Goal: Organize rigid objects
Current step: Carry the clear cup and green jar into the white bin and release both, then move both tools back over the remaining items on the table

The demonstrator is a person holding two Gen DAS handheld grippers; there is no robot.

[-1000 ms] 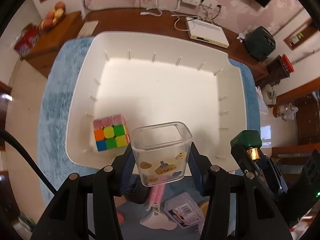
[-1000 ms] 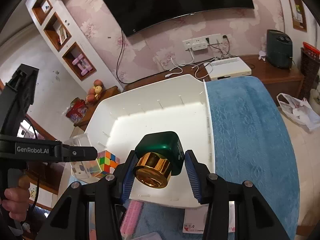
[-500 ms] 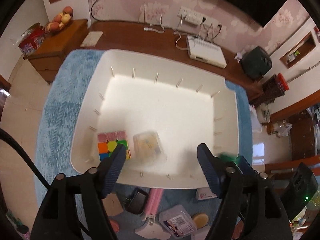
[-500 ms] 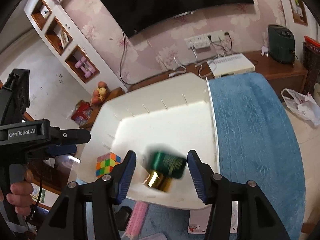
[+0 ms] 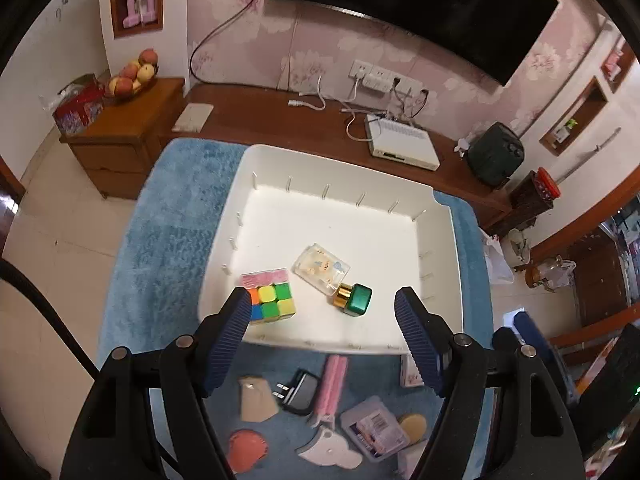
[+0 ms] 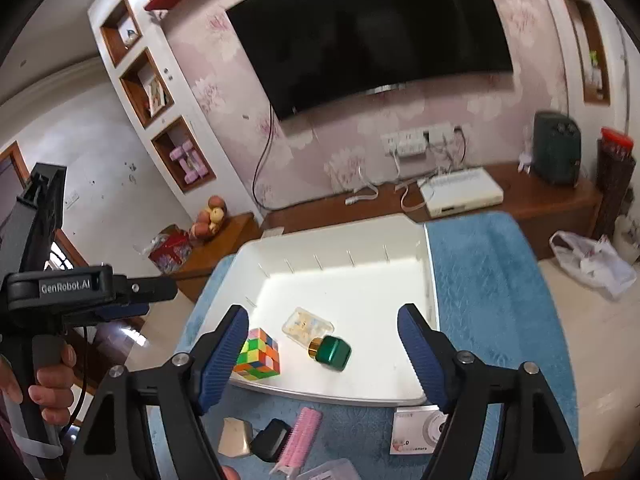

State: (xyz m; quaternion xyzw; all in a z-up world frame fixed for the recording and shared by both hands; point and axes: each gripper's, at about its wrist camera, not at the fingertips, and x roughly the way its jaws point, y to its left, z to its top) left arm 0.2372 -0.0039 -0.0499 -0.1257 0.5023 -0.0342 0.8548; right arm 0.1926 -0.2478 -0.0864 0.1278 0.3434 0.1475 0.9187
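Note:
A white tray (image 5: 440,240) sits on a blue mat. Inside it lie a colourful puzzle cube (image 5: 269,300), a clear plastic box with cartoon stickers (image 5: 321,269) on its side, and a green bottle with a gold neck (image 5: 354,299) touching the box. The same three show in the right wrist view: cube (image 6: 258,354), box (image 6: 307,325), bottle (image 6: 331,353). My left gripper (image 5: 323,336) is open and empty, raised above the tray's near rim. My right gripper (image 6: 320,356) is open and empty, also raised above the tray (image 6: 432,280).
On the mat in front of the tray lie a pink comb (image 5: 330,388), a black charger (image 5: 300,392), a tan tag (image 5: 256,398), a lidded purple box (image 5: 374,428), an orange disc (image 5: 246,446) and a small carton (image 6: 416,430). A wooden TV bench (image 5: 280,120) runs behind.
Both grippers opened and dropped their loads into the tray: the clear box from the left, the green bottle from the right. Both grippers then rose and pulled back.

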